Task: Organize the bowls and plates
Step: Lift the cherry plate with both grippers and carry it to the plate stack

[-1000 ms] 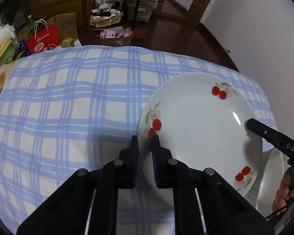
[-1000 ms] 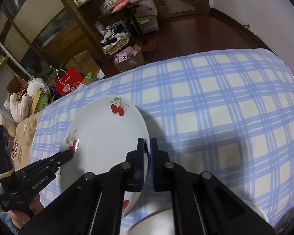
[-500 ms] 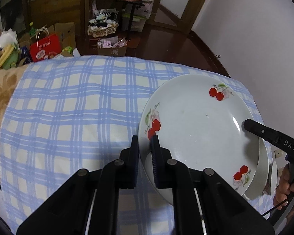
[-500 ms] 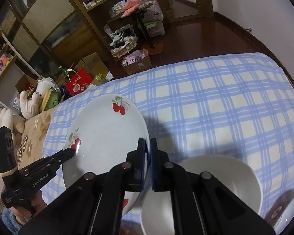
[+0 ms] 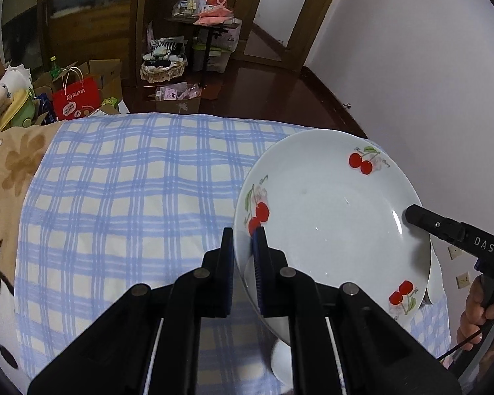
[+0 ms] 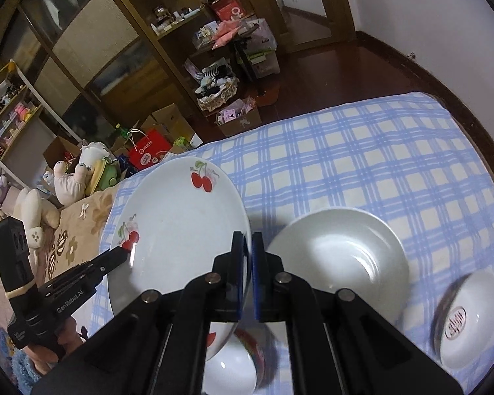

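Cherry plate (image 5: 332, 220) has risen off the checked cloth (image 5: 131, 197) since earlier, exposing a white bowl (image 6: 339, 256) underneath. Left gripper (image 5: 243, 260) and right gripper (image 6: 249, 263) each clamp opposite rims, jaws nearly closed. Plate hangs tilted above near right cloth.

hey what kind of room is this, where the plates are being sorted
Probably a lived-in bedroom or spare room at home, not a kitchen: the cherry plate is lifted over a blue checked bedcover, with stuffed toys alongside and cluttered wooden shelves behind.

Plate (image 6: 181, 223) above cloth (image 6: 362, 151); dish (image 6: 339, 256) right of it; bowl (image 6: 467, 322) farther right.
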The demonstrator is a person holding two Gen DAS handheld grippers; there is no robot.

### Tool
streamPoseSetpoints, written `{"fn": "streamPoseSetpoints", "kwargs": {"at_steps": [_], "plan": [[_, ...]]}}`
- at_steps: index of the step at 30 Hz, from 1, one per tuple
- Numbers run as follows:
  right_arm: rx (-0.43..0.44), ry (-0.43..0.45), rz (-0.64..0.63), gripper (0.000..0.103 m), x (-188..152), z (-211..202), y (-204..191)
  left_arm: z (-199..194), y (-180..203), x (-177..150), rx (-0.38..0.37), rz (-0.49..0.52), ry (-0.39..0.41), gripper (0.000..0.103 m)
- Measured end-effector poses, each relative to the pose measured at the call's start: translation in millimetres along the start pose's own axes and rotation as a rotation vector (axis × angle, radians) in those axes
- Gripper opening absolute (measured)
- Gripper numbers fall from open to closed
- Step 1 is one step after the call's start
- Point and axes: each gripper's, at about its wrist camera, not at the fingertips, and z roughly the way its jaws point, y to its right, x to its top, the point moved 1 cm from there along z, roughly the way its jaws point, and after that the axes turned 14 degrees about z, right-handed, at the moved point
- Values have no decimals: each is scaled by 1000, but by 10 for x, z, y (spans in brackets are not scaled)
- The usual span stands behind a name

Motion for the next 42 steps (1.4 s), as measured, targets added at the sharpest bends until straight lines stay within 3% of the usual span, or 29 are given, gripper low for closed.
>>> {"fn": "streamPoseSetpoints", "kwargs": {"at_steps": [7,23,42], "plan": [[-16,4,21,6,-282,-260,114,-234,207,-268,1,19,-3,11],[45,12,68,6,-947,-850,360,-885,539,-799,8,80,43,10],[11,-57,32,6,-1710,-976,519,-1065,678,-1489,21,95,-38,10]]}}
